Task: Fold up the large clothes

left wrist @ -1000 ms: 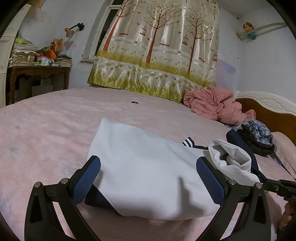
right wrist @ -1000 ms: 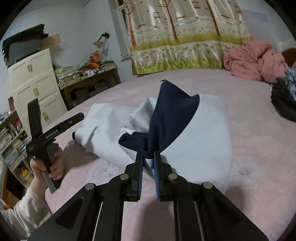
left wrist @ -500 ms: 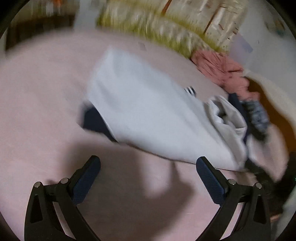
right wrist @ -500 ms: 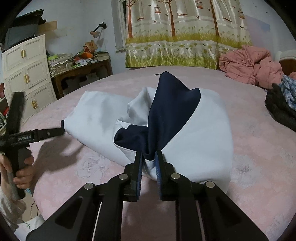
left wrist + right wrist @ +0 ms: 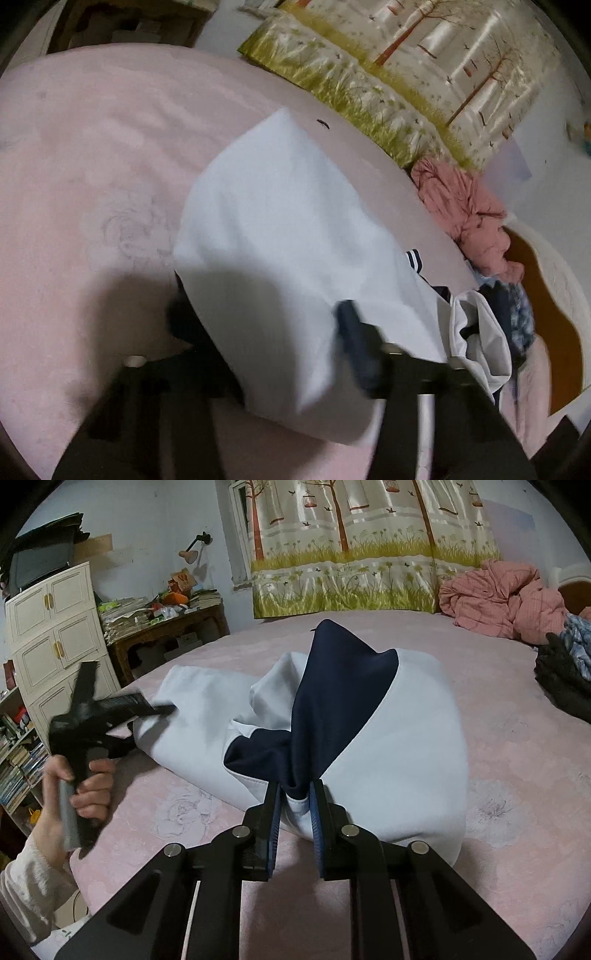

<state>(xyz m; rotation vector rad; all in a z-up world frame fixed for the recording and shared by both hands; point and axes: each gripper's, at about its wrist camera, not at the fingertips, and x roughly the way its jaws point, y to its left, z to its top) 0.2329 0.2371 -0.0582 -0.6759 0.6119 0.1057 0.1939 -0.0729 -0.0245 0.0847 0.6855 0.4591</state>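
Observation:
A large white and navy garment (image 5: 399, 738) lies partly folded on the pink bed (image 5: 517, 849). My right gripper (image 5: 297, 805) has its jaws slightly parted around a bunched navy and white edge of it. In the left wrist view the garment (image 5: 288, 229) spreads ahead, and my left gripper (image 5: 258, 325) is blurred at its near corner, the cloth lying between its fingers. One finger (image 5: 354, 343) shows over the cloth; the other is hidden beneath. In the right wrist view the left gripper (image 5: 110, 709) touches the garment's left end.
A pink quilt (image 5: 506, 594) and dark clothes (image 5: 565, 672) lie at the bed's far right by the headboard (image 5: 546, 325). A tree-print curtain (image 5: 369, 542) hangs behind. A cluttered wooden table (image 5: 162, 627) and a white cabinet (image 5: 55, 638) stand beyond the bed's left edge.
My left gripper has swung down and forward onto the garment's near corner, its jaws narrowing around the cloth. My right gripper's jaws have parted a little, still around the bunched edge.

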